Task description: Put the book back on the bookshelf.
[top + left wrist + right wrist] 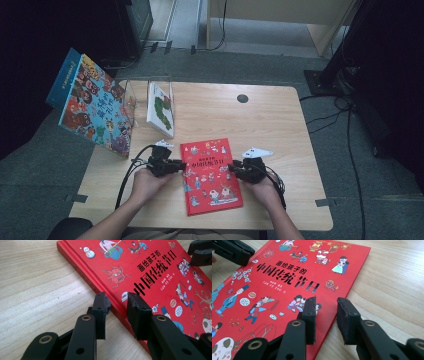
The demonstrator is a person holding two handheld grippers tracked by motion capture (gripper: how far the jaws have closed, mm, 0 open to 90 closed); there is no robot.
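the red picture book [210,175] lies flat on the wooden table [270,125], near its front edge. the left gripper [116,302] straddles one long edge, jaws narrowly apart, not pressing; the right gripper [325,307] straddles the opposite edge likewise.

Beyond the jaws, the pale rounded-corner wooden surface [270,120] runs to a small dark round hole [242,98] near its far edge. Grey carpet floor [45,165] surrounds it, with black cables [350,150] trailing to the right. Farther back stands a light wooden cabinet [280,15], flanked by dark, dim equipment.
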